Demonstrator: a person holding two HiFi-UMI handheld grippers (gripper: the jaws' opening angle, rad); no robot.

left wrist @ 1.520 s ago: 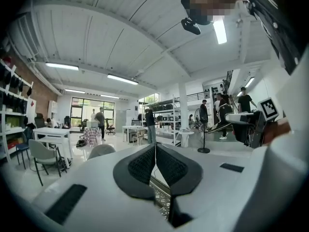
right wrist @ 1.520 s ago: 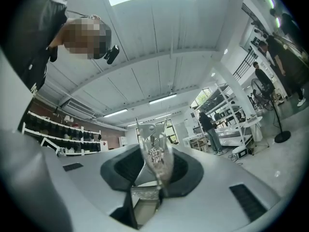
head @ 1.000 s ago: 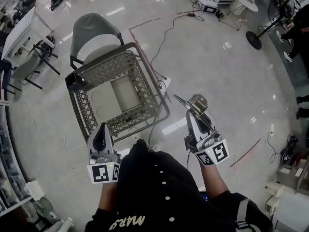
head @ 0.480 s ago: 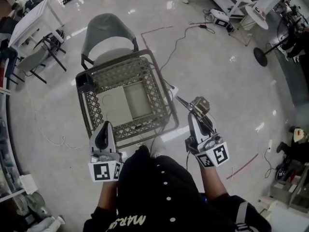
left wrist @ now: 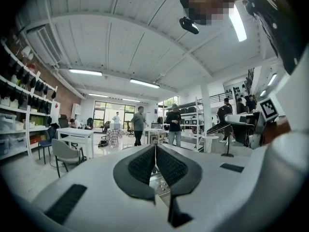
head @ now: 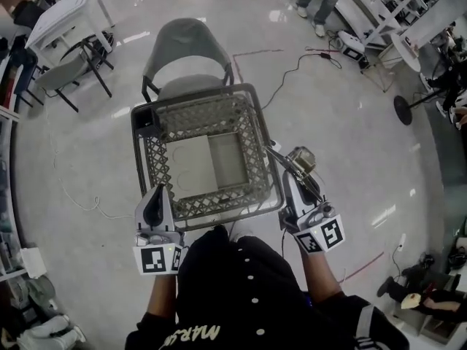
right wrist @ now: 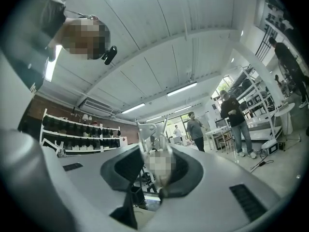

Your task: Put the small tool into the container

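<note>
Head view, starting at the left: the left gripper (head: 157, 192) is held short of the near rim of the container, a grey mesh basket (head: 155, 160). In the left gripper view its jaws are seen pressed together with nothing between them. A grey chair (head: 181, 44) is seen just behind the basket, and a pale flat liner (head: 208, 165) covers the basket's bottom, which is otherwise bare.

At the right, the small tool (head: 300, 159), a metal piece with a thin arm, is pinched in the jaws of the right gripper (head: 292, 175). In the right gripper view the tool (right wrist: 146, 130) is seen standing up from between the pads. It is carried at the basket's right rim, with the thin arm reaching over the rim, and has not yet been put inside.

The step in hand is judged to be the carry over the opening. It is likely done best if the tool is brought over the middle of the liner. It should then be lowered below the rim, and the jaws spread only after that. The lattice wall should be kept clear of, since the thin arm could be caught in the mesh. The left gripper could be kept back, or used to steady the near rim.
</note>
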